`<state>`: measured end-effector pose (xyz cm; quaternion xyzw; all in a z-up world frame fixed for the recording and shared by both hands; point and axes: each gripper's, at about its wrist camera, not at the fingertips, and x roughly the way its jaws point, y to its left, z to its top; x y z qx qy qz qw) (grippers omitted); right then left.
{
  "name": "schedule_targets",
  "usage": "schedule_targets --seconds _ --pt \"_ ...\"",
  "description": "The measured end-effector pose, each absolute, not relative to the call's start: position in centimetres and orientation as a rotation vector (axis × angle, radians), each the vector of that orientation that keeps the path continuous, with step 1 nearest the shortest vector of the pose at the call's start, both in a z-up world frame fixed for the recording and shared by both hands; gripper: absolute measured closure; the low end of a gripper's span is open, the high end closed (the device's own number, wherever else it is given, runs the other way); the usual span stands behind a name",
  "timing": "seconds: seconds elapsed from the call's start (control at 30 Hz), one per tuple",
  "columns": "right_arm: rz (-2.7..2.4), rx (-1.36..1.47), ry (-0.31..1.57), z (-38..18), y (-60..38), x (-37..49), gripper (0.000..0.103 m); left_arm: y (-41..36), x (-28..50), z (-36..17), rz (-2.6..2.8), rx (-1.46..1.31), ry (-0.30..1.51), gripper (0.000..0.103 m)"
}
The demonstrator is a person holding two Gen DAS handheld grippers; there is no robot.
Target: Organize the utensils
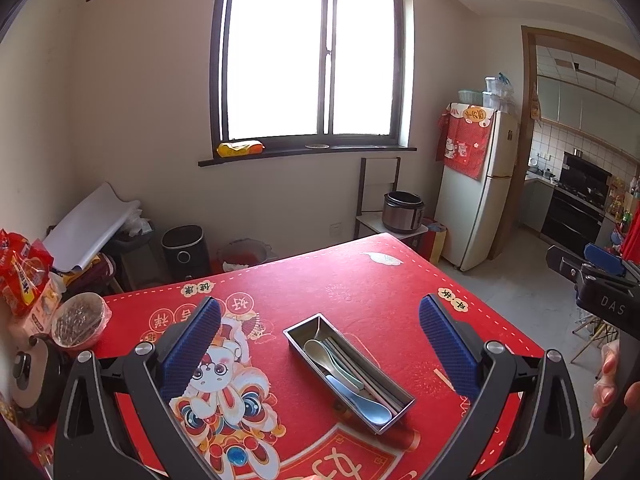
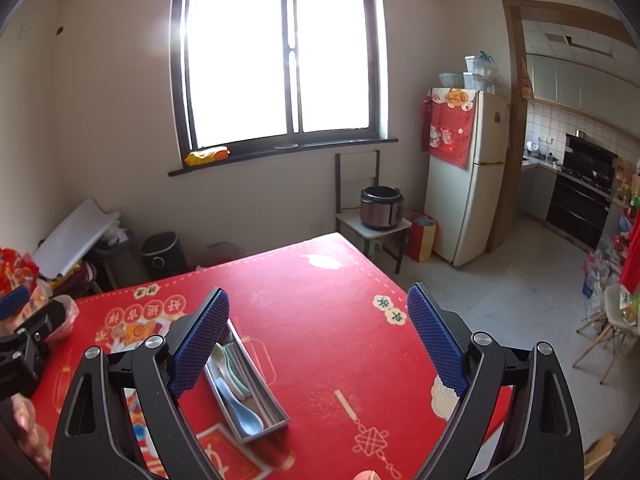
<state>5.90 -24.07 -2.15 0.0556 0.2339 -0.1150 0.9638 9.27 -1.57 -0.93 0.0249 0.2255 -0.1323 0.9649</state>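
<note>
**Utensils gathered in the steel tray, both grippers held released above the bench**

A rectangular stainless-steel tray (image 1: 347, 372) is seen lying diagonally on the red printed cloth of the bench (image 1: 372, 280). Inside it, a pale beige spoon (image 1: 320, 354) is laid toward the far end, a blue spoon (image 1: 362, 402) toward the near end, and a light green spoon (image 1: 347, 372) is partly covered between them. Metal chopsticks (image 1: 366, 376) are laid lengthwise along the tray's right wall, beside the spoons.

The left gripper (image 1: 320, 348) is held above the bench with its blue ribbed pads spread wide; nothing is grasped, and the tray is framed between the two fingers in the left wrist view. The right gripper (image 2: 318, 340) is likewise spread wide and carries nothing. In the right wrist view the tray (image 2: 276, 404) is seen just beside and partly behind the left-hand finger (image 2: 200, 344), with the blue spoon (image 2: 242, 412) at the near end. Whether the finger touches the tray cannot be told.

Each gripper is caught at the edge of the other's view, and fingertips of the person's hand (image 1: 608, 380) are visible at the right of the left wrist view.

At the far left of the bench, a bowl covered with plastic film (image 1: 80, 320), red snack packets (image 1: 20, 268) and a dark kettle (image 1: 36, 376) are set together. Beyond the bench, a rice cooker (image 1: 402, 212) is placed on a small stand beside a white refrigerator (image 1: 476, 192), under a bright window (image 1: 312, 56).
</note>
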Motion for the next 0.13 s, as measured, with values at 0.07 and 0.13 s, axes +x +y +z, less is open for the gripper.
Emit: schedule_targets --seconds 0.07,0.13 --pt "-0.232 0.113 0.474 -2.15 -24.08 5.9 0.015 -1.63 9.28 -0.86 -0.266 0.05 0.456 0.006" --pt "-0.233 0.114 0.474 -2.18 -23.98 5.78 0.015 -1.64 9.26 -0.84 -0.264 0.048 0.457 0.006"
